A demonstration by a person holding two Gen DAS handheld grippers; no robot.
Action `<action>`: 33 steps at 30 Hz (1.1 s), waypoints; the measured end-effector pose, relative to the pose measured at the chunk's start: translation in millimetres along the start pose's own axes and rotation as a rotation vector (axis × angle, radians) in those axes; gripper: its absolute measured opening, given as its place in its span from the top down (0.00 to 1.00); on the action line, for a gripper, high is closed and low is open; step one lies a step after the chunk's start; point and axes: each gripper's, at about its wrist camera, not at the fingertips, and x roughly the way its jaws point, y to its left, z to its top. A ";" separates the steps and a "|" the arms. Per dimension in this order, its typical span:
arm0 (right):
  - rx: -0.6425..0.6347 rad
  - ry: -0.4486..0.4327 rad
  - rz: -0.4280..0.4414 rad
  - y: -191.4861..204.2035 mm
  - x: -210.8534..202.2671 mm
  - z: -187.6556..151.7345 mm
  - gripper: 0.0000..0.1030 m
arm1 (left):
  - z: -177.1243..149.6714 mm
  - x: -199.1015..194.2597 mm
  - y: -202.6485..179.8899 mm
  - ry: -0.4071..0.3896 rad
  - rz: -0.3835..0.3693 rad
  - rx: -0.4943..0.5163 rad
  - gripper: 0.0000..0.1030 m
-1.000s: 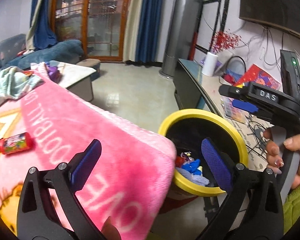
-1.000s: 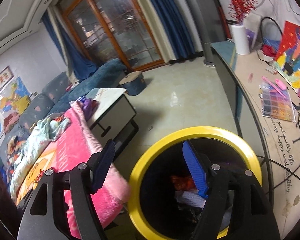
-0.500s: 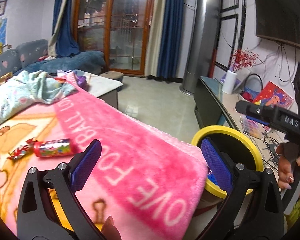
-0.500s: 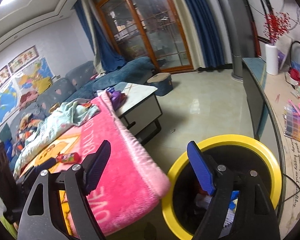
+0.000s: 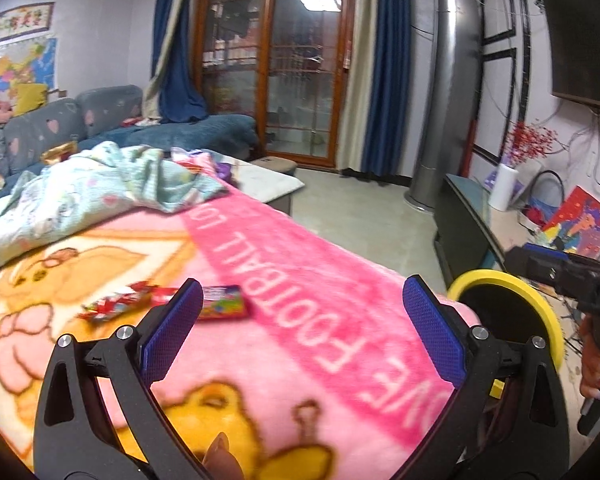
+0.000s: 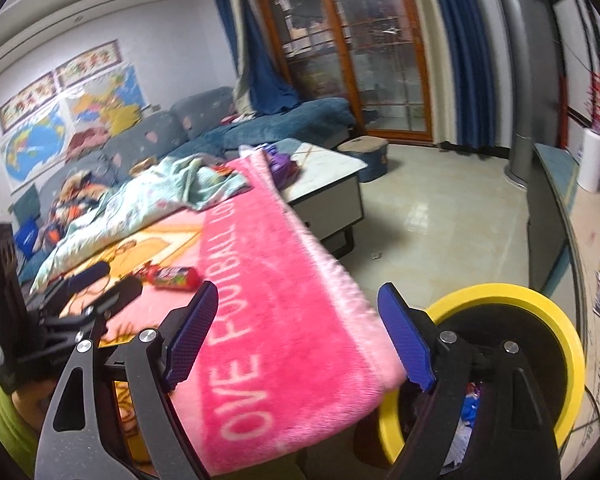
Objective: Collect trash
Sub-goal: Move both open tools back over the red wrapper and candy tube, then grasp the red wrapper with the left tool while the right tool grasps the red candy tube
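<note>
Far left on the pink blanket [image 5: 300,360]: a candy wrapper [image 5: 172,304], lying flat, twisted red end to the left, bright printed body to the right. Runs with its long axis across the left wrist view, so roughly crosswise to the line of the fingers.

Next, the left gripper [image 5: 303,292]: wide open, nothing between the blue pads, poised over the blanket. Has the wrapper ahead and to the left, its printed end partly hidden behind the left fingertip [image 5: 180,312]. Seen from the right wrist, sits just beside the wrapper's twisted end, so judged the nearer of the two. Probably needs only a short shift left and a dip to bring the pads either side of the wrapper's narrow width.

Further right, the right gripper [image 6: 298,292]: also empty, jaws just opened wider, nothing between them but blanket beyond. Has the wrapper ahead and well to its left, past the left pad.

Far right, off the blanket's corner and lower down: the yellow-rimmed bin [image 6: 500,292], open-topped, with scraps already inside. Lies on the opposite side from the wrapper, so calls for a carry rightwards across the blanket.
</note>
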 end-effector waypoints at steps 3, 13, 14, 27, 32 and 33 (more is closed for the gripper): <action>-0.055 0.022 0.027 19.6 11.2 1.4 0.22 | 1.0 -1.5 18.2 -0.008 0.042 -0.013 0.11; -0.207 0.121 0.085 73.3 63.4 -3.8 0.18 | -3.7 0.1 91.4 0.028 0.169 -0.124 0.11; -0.227 0.132 0.087 79.3 70.7 -4.4 0.18 | -5.5 1.3 101.0 0.040 0.177 -0.140 0.11; -0.518 0.222 0.148 153.0 155.5 -4.0 0.18 | -20.2 27.0 185.9 0.181 0.235 -0.230 0.11; -0.573 0.261 0.135 164.6 186.5 -2.3 0.18 | -27.5 45.6 207.4 0.237 0.194 -0.261 0.18; -0.579 0.268 0.133 166.3 191.8 -1.4 0.18 | -28.6 48.9 210.8 0.244 0.186 -0.270 0.18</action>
